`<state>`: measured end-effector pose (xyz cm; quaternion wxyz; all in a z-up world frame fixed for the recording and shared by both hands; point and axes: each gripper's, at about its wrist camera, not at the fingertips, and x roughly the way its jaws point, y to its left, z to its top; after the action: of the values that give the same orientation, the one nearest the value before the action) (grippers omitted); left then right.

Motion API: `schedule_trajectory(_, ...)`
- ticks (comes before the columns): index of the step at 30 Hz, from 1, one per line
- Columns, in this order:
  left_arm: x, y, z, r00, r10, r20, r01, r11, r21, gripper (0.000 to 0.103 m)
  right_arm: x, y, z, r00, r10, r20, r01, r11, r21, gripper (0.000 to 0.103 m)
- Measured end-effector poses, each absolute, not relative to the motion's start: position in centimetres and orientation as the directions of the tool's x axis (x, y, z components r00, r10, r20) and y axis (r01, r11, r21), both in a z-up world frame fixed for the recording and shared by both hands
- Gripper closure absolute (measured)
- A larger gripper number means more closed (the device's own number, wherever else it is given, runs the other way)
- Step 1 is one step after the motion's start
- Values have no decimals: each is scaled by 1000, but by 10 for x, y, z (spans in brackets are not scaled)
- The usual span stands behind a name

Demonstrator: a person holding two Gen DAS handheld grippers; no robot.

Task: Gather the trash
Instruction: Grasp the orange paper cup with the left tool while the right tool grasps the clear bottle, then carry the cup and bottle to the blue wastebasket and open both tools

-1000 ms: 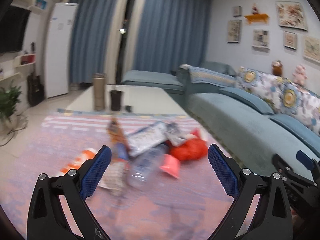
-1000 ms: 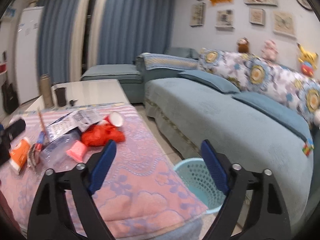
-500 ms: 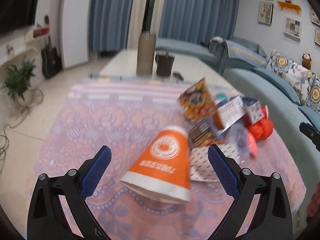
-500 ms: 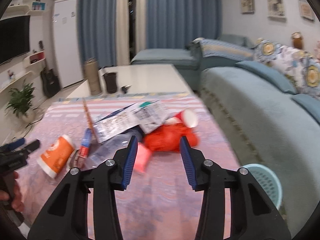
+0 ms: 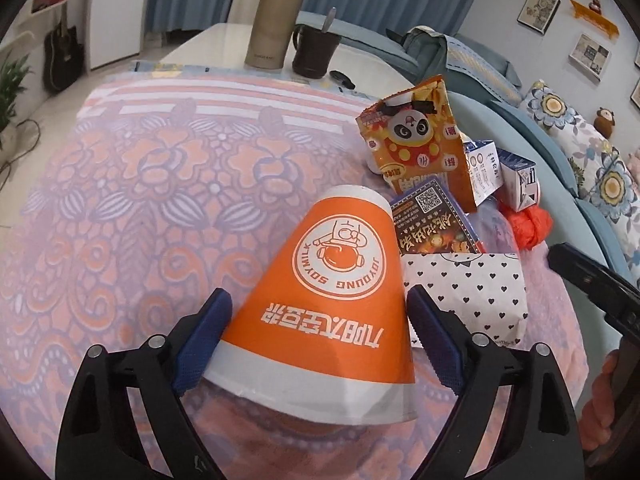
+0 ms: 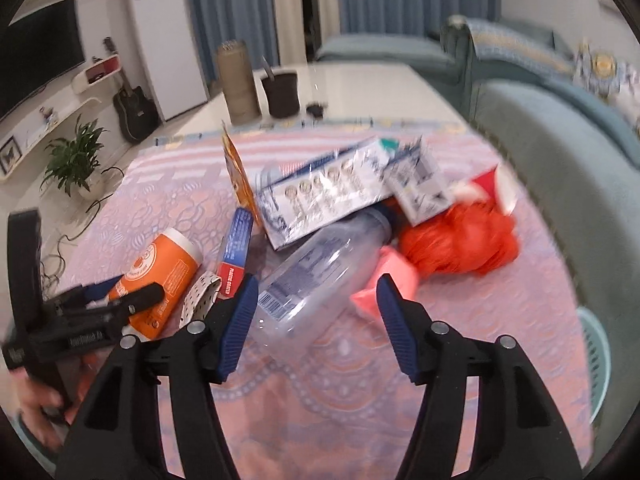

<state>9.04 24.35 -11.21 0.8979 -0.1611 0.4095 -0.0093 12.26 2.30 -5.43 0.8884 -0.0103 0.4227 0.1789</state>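
An orange paper cup (image 5: 340, 280) lies on its side on the pink patterned cloth (image 5: 160, 200), mouth toward me. My left gripper (image 5: 316, 298) straddles it, jaws closing, with the pads close beside its walls and not visibly pressing. A clear plastic bottle (image 6: 320, 264) lies in the trash pile. My right gripper (image 6: 317, 282) has its base between the fingers; the jaws are opening and stand clear of it. In the right wrist view the orange cup (image 6: 160, 268) and the left gripper (image 6: 124, 292) show at the left.
The pile also holds a panda snack bag (image 5: 416, 140), a dark packet (image 5: 432, 220), a heart-print paper bag (image 5: 464, 296), a red plastic bag (image 6: 460, 244), a blue-white carton (image 6: 332, 192) and a pink cup (image 6: 392, 280). A light blue basket (image 6: 596, 360) stands right, by the sofa (image 6: 560, 140). A thermos (image 5: 276, 20) and mug (image 5: 314, 52) stand behind.
Both grippers dropped toward the pile. The left one slid over the orange cup, now between its fingers. The right one's jaws narrowed, then widened again around the bottle's base.
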Motion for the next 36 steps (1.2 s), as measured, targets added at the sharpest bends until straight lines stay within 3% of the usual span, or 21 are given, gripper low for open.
schedule_trajectory(13,93,226,-111,634,-190,-749,-55,956,-288,20,169,53,-92,462,186,-867,-90,982,163,33)
schedule_trajectory(18,98,213,-117,603,-186,-776,-53,961,-272,21,185,45,-106,401,152,-903,-70,988,135,33)
schedule_trajectory(19,99,212,-118,597,-180,-782,-51,964,-261,20,187,44,-106,394,151,-906,-79,988,131,35)
schedule_trajectory(20,99,209,-118,598,-161,-785,-51,970,-238,21,187,44,-106,386,155,-910,-99,987,126,44)
schedule_trajectory(21,99,206,-117,602,-145,-785,-49,975,-217,21,186,43,-106,376,159,-913,-120,985,122,45)
schedule_trajectory(28,82,206,-105,651,-159,-742,-53,966,-253,31,169,19,-99,375,241,-895,-194,965,178,48)
schedule_trajectory(36,58,186,-64,730,-216,-648,4,950,-312,32,130,-28,-52,490,337,-804,-250,938,241,49)
